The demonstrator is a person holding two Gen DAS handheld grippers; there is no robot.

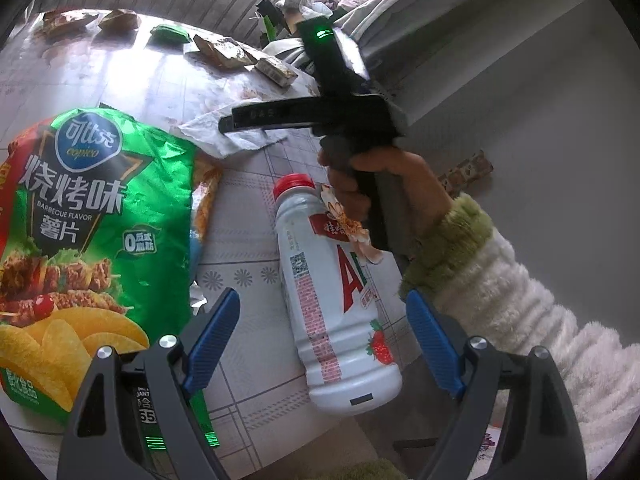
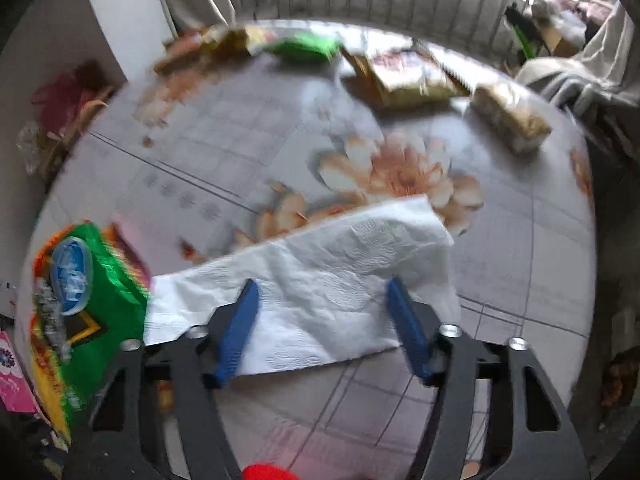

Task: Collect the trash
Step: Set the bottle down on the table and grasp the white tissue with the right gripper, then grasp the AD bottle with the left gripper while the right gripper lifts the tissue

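In the left wrist view a white plastic bottle (image 1: 332, 300) with a red cap lies on the flowered table, between the open jaws of my left gripper (image 1: 324, 304). A green barbecue chip bag (image 1: 92, 240) lies to its left. The right gripper's body (image 1: 320, 116), held by a hand, hovers above a white paper napkin (image 1: 216, 132). In the right wrist view my right gripper (image 2: 322, 288) is open, its blue fingers (image 2: 240, 328) just above the napkin (image 2: 320, 280). The chip bag (image 2: 80, 300) sits at the left. A red cap (image 2: 268, 472) peeks in at the bottom edge.
Several snack wrappers and a small green packet (image 2: 304, 46) lie along the table's far edge (image 2: 360, 28). A wrapped block (image 2: 512, 120) sits at the far right. A railing and curtains stand behind the table. Clutter lies on the floor at left.
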